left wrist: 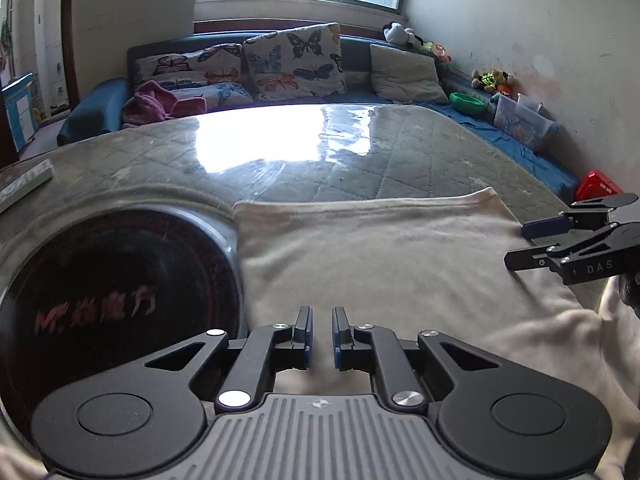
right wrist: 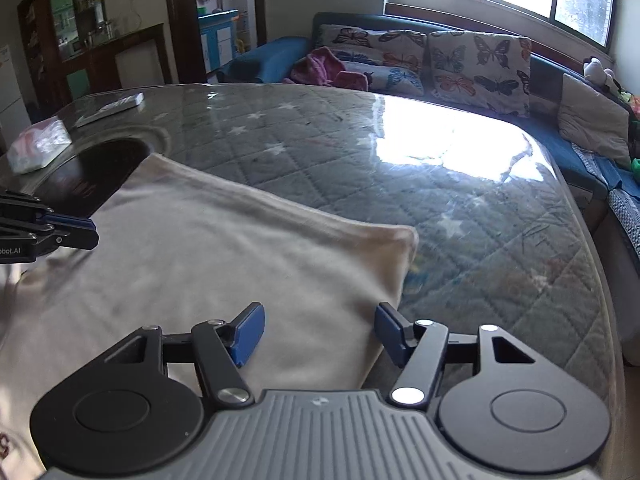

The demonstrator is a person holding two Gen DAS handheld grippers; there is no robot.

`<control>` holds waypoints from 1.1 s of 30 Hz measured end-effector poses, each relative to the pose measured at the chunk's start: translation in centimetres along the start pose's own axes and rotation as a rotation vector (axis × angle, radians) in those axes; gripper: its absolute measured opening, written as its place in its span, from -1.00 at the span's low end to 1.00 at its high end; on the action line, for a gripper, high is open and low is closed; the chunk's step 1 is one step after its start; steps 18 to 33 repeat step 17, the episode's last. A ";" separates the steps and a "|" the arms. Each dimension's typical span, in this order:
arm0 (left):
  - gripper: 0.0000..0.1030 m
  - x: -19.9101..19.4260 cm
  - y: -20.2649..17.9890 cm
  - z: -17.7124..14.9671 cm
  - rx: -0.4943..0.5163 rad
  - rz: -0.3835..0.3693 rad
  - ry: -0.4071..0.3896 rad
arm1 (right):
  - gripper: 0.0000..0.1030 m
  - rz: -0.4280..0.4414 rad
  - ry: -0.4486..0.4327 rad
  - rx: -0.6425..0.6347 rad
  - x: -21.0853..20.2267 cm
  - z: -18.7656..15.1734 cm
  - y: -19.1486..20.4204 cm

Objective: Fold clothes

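— Looking first at the right hand-held gripper (right wrist: 319,334): its blue pads are spread wide and hold nothing. It hovers low over the near right edge of the cream knit garment (right wrist: 208,248), one finger above cloth, the other over the table's glass top.

— And the left hand-held gripper (left wrist: 322,334)?

— Its fingers are nearly together with a thin gap between them, and I see no cloth in that gap. It sits over the near left part of the same garment, just beside a round dark hotplate (left wrist: 116,300) sunk into the table.

— Where does the garment lie?

— Flat on the glass-covered quilted table (right wrist: 460,184), its far hem running straight across. Its near end spills toward the camera and looks bunched.

— So what is the step?

— I judge it to be taking hold of the near side for a fold. To do it well, each gripper should go down onto its own edge, pinch all layers close to the corner, then lift evenly so the hem stays straight. The left one would have to spread first.

— Any risk?

— Catching only the top layer, or dragging cloth over the hotplate rim. A white remote-like slab (right wrist: 116,106) and a pale plastic packet (right wrist: 38,148) lie well apart, out of the way.
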State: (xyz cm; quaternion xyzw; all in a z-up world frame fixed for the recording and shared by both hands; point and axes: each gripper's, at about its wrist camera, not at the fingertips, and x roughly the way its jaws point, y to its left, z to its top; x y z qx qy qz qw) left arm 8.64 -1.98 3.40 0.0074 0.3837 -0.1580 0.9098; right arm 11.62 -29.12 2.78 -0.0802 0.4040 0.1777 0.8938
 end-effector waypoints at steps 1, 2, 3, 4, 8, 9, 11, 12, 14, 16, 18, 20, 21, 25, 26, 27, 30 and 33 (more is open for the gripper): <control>-0.79 0.7 0.0 0.5 0.002 -0.002 0.001 | 0.20 -0.005 0.000 0.001 0.4 0.4 -0.4; -0.79 1.3 0.1 1.0 0.002 -0.003 0.003 | 0.20 -0.008 0.001 0.001 0.8 0.7 -0.7; -0.79 1.8 0.2 1.5 0.002 -0.002 0.002 | 0.21 -0.012 0.001 0.000 1.1 1.0 -0.9; -0.79 2.4 0.2 2.1 0.002 -0.001 -0.001 | 0.21 -0.017 0.002 0.000 1.5 1.4 -1.1; -0.78 4.5 0.6 4.0 0.012 0.032 -0.009 | 0.21 -0.017 0.001 0.013 2.9 2.5 -2.0; -0.77 4.9 0.9 4.2 0.009 0.042 -0.012 | 0.22 -0.015 -0.002 0.017 3.2 2.7 -2.1; -0.77 5.6 1.4 4.8 -0.010 0.055 -0.016 | 0.23 -0.011 -0.007 0.025 3.8 3.1 -2.5; -0.77 5.7 1.5 5.0 -0.018 0.059 -0.016 | 0.23 -0.010 -0.011 0.025 4.0 3.4 -2.6; -0.77 5.8 1.6 5.3 -0.032 0.069 -0.016 | 0.23 -0.015 -0.015 0.016 4.2 3.6 -2.6; -0.77 5.6 1.5 5.2 -0.033 0.076 -0.015 | 0.23 -0.033 -0.017 -0.001 3.9 3.7 -2.5; -0.77 5.2 1.2 5.0 -0.024 0.078 -0.017 | 0.23 -0.043 -0.020 -0.010 3.3 3.6 -2.5; -0.77 5.2 1.2 5.0 -0.024 0.078 -0.017 | 0.23 -0.043 -0.020 -0.010 3.3 3.6 -2.5; -0.77 5.2 1.2 5.0 -0.024 0.078 -0.017 | 0.23 -0.043 -0.020 -0.010 3.3 3.6 -2.5; -0.77 5.2 1.2 5.0 -0.024 0.078 -0.017 | 0.23 -0.043 -0.020 -0.010 3.3 3.6 -2.5; -0.77 5.2 1.2 5.0 -0.024 0.078 -0.017 | 0.23 -0.043 -0.020 -0.010 3.3 3.6 -2.5; -0.77 5.2 1.2 5.0 -0.024 0.078 -0.017 | 0.23 -0.043 -0.020 -0.010 3.3 3.6 -2.5; -0.77 5.2 1.2 5.0 -0.024 0.078 -0.017 | 0.23 -0.043 -0.020 -0.010 3.3 3.6 -2.5; -0.77 5.2 1.2 5.0 -0.024 0.078 -0.017 | 0.23 -0.043 -0.020 -0.010 3.3 3.6 -2.5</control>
